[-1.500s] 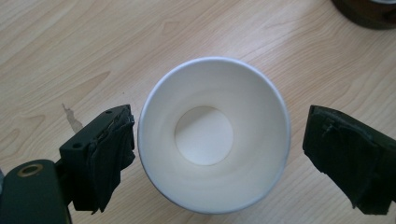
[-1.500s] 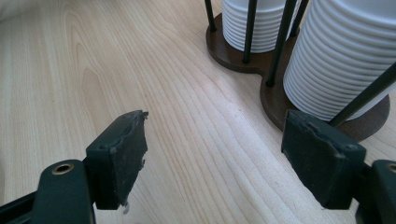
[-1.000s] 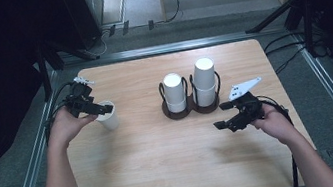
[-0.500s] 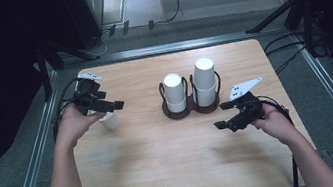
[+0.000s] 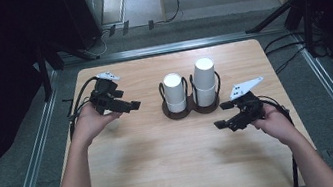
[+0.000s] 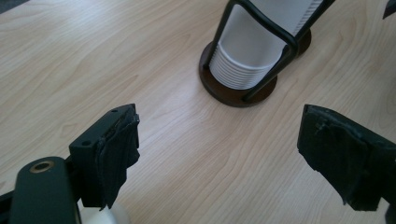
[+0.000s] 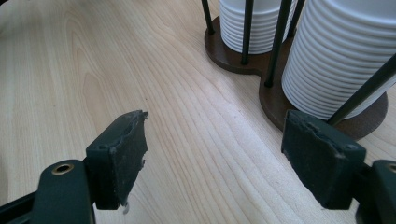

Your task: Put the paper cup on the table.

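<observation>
Where dark floor surrounds it, a wooden table (image 5: 167, 174) bears a cup rack (image 5: 192, 109).

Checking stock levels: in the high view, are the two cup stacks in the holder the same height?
No, the right stack stands clearly taller than the left stack.

Looks like a lab or test rig, not anybody's home: bare light-wood table (image 5: 187, 171) fenced in by metal rails (image 5: 38, 159) on a grey floor, with dark stand legs (image 5: 276, 18) and loose cables (image 5: 168, 2) sprawled beyond the table's far edge. Nothing homey on that table either, just a dark two-ring cup holder (image 5: 192, 107) with stacks of white paper cups (image 5: 204, 81) sitting near the middle. Cabled handheld grippers (image 5: 117, 101) over the table's left and right sides pretty much scream data-recording setup.
</observation>
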`<state>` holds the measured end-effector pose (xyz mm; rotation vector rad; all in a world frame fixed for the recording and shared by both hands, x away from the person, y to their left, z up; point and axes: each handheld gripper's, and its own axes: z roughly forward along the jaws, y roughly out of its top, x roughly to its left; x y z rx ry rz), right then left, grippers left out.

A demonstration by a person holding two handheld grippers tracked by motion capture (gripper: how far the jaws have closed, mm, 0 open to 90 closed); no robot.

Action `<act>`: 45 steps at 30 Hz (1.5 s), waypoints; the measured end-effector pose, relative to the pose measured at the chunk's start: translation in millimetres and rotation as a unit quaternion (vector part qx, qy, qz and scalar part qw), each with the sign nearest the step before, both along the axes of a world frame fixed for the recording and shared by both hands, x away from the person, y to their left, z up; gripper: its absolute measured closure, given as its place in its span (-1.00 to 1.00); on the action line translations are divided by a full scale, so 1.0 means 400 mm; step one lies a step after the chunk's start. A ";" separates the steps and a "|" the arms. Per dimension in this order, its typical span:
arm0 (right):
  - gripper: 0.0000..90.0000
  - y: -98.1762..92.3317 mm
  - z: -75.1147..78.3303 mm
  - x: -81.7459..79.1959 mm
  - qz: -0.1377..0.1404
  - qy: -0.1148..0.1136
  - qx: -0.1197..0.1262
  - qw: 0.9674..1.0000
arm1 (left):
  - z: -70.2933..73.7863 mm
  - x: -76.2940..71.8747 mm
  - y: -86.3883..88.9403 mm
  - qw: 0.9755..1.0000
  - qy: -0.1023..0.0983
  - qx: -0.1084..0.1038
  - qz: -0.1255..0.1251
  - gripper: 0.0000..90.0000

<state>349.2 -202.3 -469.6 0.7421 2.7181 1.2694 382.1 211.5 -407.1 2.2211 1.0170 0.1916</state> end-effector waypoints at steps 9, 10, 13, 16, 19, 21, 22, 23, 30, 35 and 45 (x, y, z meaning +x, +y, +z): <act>-0.51 0.000 0.005 -0.002 -0.003 0.000 0.006 1.000 | -0.018 -0.005 -0.056 0.999 0.009 -0.019 -0.026 -0.71; -0.51 -0.001 0.005 -0.003 -0.003 0.000 0.006 1.000 | -0.020 -0.008 -0.063 0.999 0.006 -0.019 -0.028 -0.71; -0.51 -0.002 0.006 -0.003 -0.005 -0.004 0.007 1.000 | -0.026 -0.018 -0.080 0.999 0.007 -0.034 -0.036 -0.71; -0.51 -0.004 0.009 -0.005 -0.007 -0.003 0.008 1.000 | -0.032 -0.032 -0.100 0.998 0.002 -0.039 -0.046 -0.70; -0.51 -0.006 0.010 -0.003 -0.009 -0.006 0.010 1.000 | -0.035 -0.045 -0.121 0.998 -0.004 -0.035 -0.055 -0.70; -0.51 -0.008 0.012 -0.003 -0.011 -0.007 0.011 1.000 | -0.037 -0.052 -0.131 0.997 -0.005 -0.037 -0.061 -0.70; -0.51 -0.008 0.013 -0.003 -0.012 -0.007 0.011 1.000 | -0.038 -0.056 -0.138 0.997 -0.004 -0.037 -0.064 -0.70; -0.51 -0.008 0.013 -0.004 -0.012 -0.008 0.012 1.000 | -0.040 -0.062 -0.146 0.997 -0.008 -0.035 -0.066 -0.71; -0.51 -0.003 0.014 -0.006 -0.014 -0.007 0.013 1.000 | -0.041 -0.078 -0.187 0.995 -0.008 -0.043 -0.093 -0.70; -0.51 -0.001 0.015 -0.006 -0.014 -0.008 0.014 1.000 | -0.041 -0.093 -0.221 0.992 -0.010 -0.046 -0.114 -0.70; -0.52 0.005 0.018 -0.009 -0.015 -0.013 0.013 1.000 | -0.044 -0.116 -0.279 0.989 -0.001 -0.059 -0.138 -0.71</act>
